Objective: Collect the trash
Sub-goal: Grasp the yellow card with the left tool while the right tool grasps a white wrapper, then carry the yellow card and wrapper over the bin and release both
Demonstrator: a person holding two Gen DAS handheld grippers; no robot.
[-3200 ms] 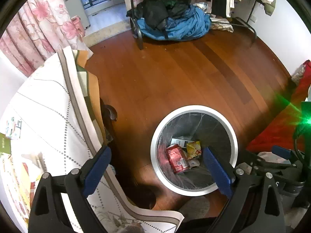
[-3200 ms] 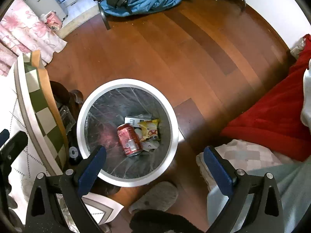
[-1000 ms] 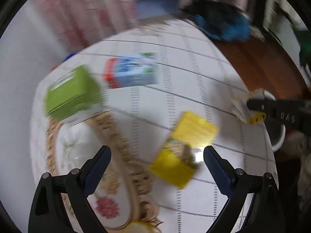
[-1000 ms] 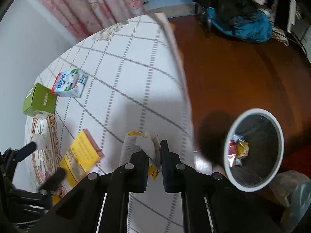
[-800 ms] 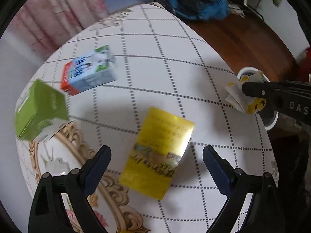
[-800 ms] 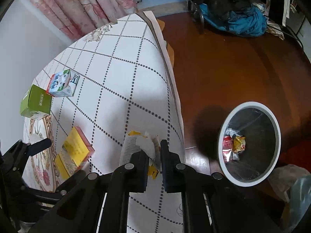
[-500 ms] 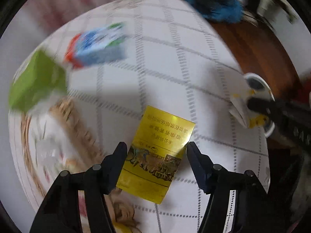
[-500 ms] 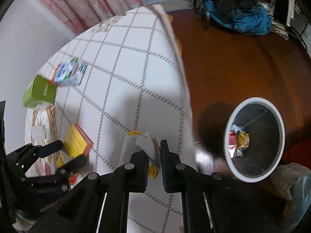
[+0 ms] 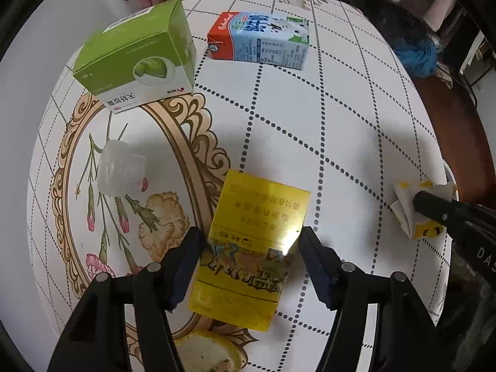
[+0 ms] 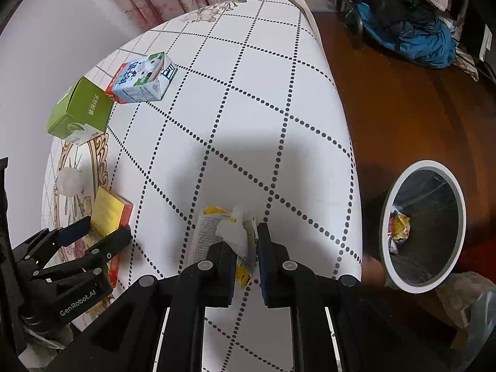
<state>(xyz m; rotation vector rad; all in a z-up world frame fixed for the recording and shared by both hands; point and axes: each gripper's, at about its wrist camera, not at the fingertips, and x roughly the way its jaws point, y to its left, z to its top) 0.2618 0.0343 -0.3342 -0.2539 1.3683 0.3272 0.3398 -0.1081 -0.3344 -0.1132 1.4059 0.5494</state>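
Note:
A yellow box (image 9: pixel 257 217) lies flat on the white table cloth (image 9: pixel 341 124). My left gripper (image 9: pixel 249 241) straddles its near half, and both blue pads (image 9: pixel 313 263) press against its long sides. From the right wrist view the same left gripper (image 10: pixel 96 232) sits over the yellow box (image 10: pixel 108 210). My right gripper (image 10: pixel 245 235) is shut on a crumpled yellow and white wrapper (image 10: pixel 210 226), held just above the table near its right edge. The wrapper (image 9: pixel 403 207) also shows at the far right. The white-rimmed trash bin (image 10: pixel 427 164) stands on the floor, holding some rubbish.
A green box (image 9: pixel 136 59) and a lying milk carton (image 9: pixel 260 40) sit at the table's far side. A crumpled white lump (image 9: pixel 121 167) rests left of the yellow box. Some pale yellow scrap (image 9: pixel 207 353) lies near the front edge. Blue and black clothes (image 10: pixel 409 40) are piled on the wooden floor.
My left gripper swung from the bin to the table, came down over the yellow box and narrowed onto its sides. The right gripper picked up the wrapper and keeps holding it.

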